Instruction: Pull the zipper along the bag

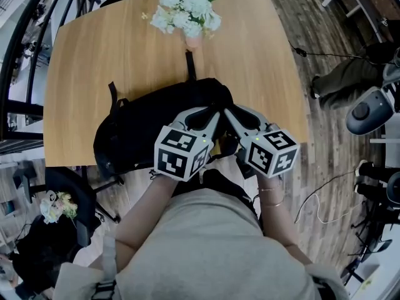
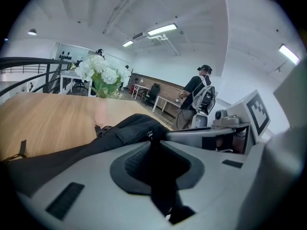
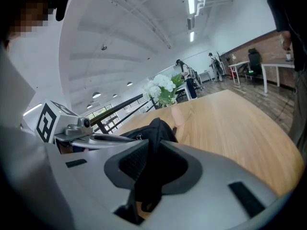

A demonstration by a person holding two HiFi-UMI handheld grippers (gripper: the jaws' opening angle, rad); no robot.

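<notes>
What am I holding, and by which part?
The black bag, in both grippers: left gripper on a fabric fold beside what looks like the zipper slider, right gripper on a fold nearby.

the room is bright and evenly lit. ceiling strip lights (image 2: 162,30) high above the black bag (image 2: 129,128) burn out to plain white in both gripper views. the bag itself reads as a nearly featureless dark mass, its folds lost. the table (image 1: 112,49) around the bag has a soft sheen and only faint shadow at the bag's edge. the white flowers (image 1: 187,11) beyond the bag are close to overexposed. both gripper views bend strongly, with black corners, and the foreground below the bag is soft.
</notes>
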